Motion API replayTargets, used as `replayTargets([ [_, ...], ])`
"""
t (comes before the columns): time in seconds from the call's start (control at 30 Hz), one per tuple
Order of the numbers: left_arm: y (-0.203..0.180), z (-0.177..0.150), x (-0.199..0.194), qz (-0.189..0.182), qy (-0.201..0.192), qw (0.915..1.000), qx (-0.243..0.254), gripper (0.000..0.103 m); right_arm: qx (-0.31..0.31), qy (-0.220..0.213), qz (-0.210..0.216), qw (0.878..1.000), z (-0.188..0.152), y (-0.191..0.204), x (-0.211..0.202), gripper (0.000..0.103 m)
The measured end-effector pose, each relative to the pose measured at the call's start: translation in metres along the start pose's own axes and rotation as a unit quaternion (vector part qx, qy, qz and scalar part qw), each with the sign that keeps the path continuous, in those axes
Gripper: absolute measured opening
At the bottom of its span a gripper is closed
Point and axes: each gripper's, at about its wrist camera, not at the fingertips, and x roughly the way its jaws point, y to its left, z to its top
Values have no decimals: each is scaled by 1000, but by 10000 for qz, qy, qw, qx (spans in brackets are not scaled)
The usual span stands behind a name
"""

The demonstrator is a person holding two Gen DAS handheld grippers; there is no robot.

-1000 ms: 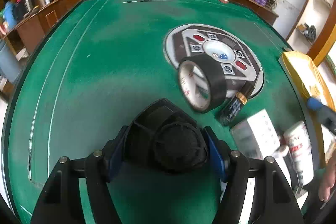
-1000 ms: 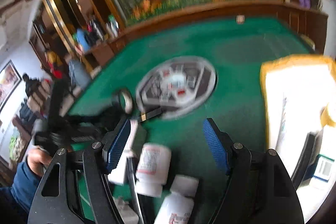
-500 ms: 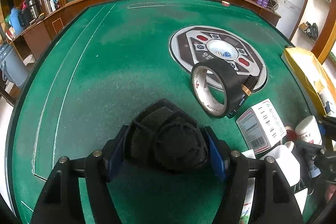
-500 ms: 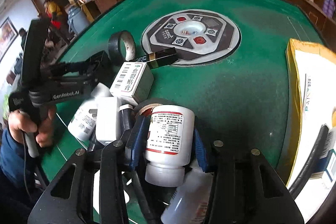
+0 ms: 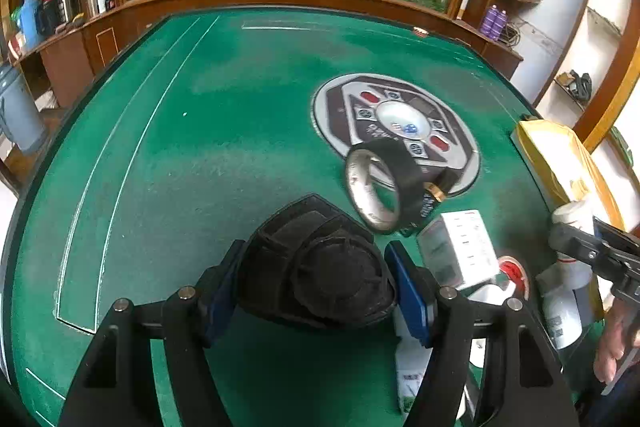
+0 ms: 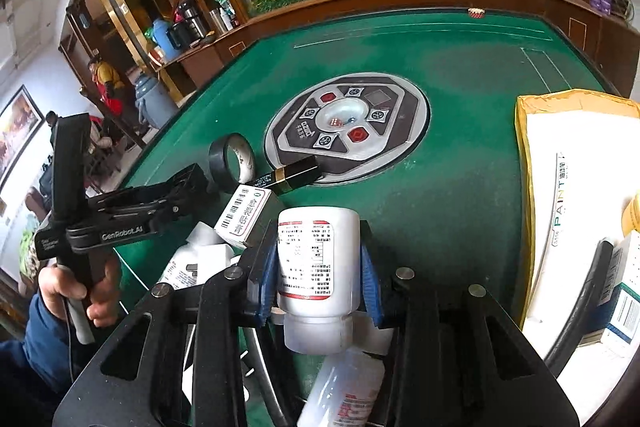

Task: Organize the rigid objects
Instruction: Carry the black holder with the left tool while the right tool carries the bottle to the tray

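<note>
My left gripper (image 5: 316,279) is shut on a black, ribbed, rounded object (image 5: 312,259), held just above the green felt table (image 5: 200,155). In the right wrist view my right gripper (image 6: 319,281) has its jaws closing on a white pill bottle (image 6: 316,247) with a red-edged label. Both blue pads press its sides, and its cap points toward me. That left gripper (image 6: 192,183) shows at the left of this view, a hand on its handle. A roll of black tape (image 5: 380,183) stands on edge beside a black-and-gold tube (image 6: 292,175) and a white carton (image 6: 248,215).
More white bottles (image 6: 192,263) lie under and left of my right gripper. A round control panel (image 6: 348,123) is set into the table's middle. A yellow-edged box (image 6: 524,155) holding cartons stands at the right. Wooden shelves and a planter ring the table.
My right gripper has closed its jaws around the white pill bottle, which now sits higher between the pads. My left gripper keeps the black object and has barely moved.
</note>
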Motion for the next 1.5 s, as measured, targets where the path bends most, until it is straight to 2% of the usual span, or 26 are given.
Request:
replayTargets([
  [0.6, -44, 2, -28, -426, -221, 9982, 348, 70, 144, -154, -79, 9997, 4, -5, 0, 35],
  [0.87, -81, 3, -37, -717, -196, 9954, 604, 70, 564, -494, -152, 9971, 6, -24, -20, 35],
  [0.97, -107, 6, -40, -898, -162, 9925, 815, 70, 802, -696, -230, 9941, 2, -34, -41, 35],
  [1.03, -124, 7, -40, -1049, -119, 9901, 922, 70, 892, -803, -506, 9915, -1, -42, -59, 35],
  [1.17, -170, 10, -36, -1384, -42, 9823, 1262, 70, 1091, -776, -751, 9881, 1, -69, -92, 35],
  [1.33, -227, 11, -26, -1820, 54, 9703, 1592, 70, 1178, -592, -1434, 9808, 18, -110, -121, 35],
  [1.4, -245, 11, -17, -1954, 126, 9668, 1645, 70, 1264, -477, -1531, 9789, 24, -127, -122, 35],
  [1.5, -265, 13, -2, -1943, 215, 9650, 1751, 70, 1509, -166, -1544, 9763, 37, -158, -114, 35],
])
